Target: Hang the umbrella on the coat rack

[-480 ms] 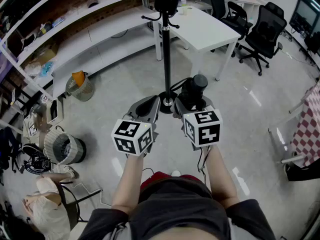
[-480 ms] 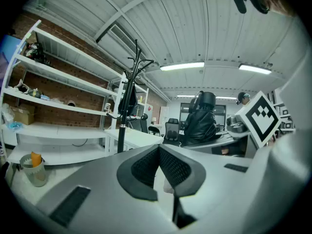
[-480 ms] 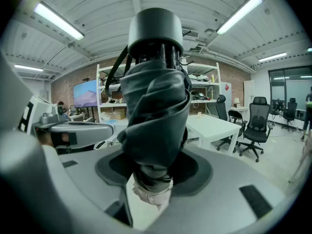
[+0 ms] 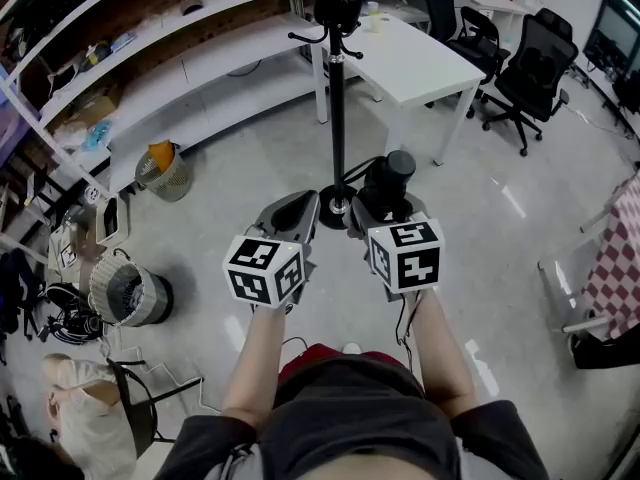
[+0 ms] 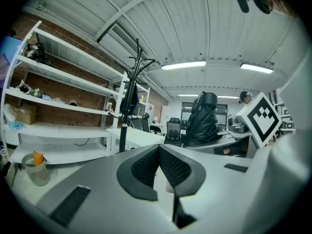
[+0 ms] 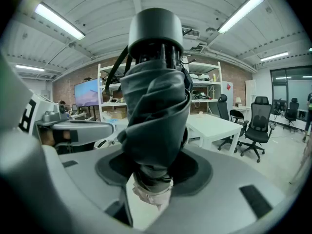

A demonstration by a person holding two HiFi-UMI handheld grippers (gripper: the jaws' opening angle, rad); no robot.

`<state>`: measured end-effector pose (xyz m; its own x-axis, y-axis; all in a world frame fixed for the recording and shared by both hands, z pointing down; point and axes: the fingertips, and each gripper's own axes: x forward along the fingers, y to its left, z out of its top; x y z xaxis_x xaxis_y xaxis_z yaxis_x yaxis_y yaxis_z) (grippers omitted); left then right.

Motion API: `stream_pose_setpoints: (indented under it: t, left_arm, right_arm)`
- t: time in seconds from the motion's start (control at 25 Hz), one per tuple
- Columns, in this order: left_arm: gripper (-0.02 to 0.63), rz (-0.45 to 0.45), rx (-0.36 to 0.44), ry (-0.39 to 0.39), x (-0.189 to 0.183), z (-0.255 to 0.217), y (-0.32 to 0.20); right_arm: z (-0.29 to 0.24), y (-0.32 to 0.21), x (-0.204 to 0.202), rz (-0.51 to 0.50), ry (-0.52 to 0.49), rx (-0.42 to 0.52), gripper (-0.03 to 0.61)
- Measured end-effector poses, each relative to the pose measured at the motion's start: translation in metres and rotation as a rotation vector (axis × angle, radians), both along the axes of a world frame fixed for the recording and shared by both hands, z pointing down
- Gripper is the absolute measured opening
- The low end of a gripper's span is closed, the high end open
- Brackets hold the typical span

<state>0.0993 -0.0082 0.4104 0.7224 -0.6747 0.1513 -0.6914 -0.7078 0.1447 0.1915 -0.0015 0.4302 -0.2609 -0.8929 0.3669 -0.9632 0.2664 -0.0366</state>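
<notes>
Item: two bare forearms reaching forward side by side at waist height, marker cubes uppermost, both grippers pointing slightly below level toward the black coat rack (image 4: 337,98), whose base stands on the floor just beyond them. Left gripper (image 4: 300,208): jaws pressed together at the tips with nothing between them, beside the right one but apart from it. Right gripper (image 4: 378,213): jaws clamped on the lower part of a folded black umbrella (image 6: 153,101), which rises upright out of the grip, cap end uppermost, near the rack's pole with the white table (image 4: 420,58) behind.
</notes>
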Motion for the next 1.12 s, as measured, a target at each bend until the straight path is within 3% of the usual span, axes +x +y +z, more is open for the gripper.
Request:
stream_pose_setpoints:
  t: [1.12]
  left_arm:
    - [0.011,-0.094,0.087,-0.031,-0.002,-0.041,-0.026]
  right_arm:
    - [-0.041,-0.038,-0.011,-0.157,0.024,0.059,0.209]
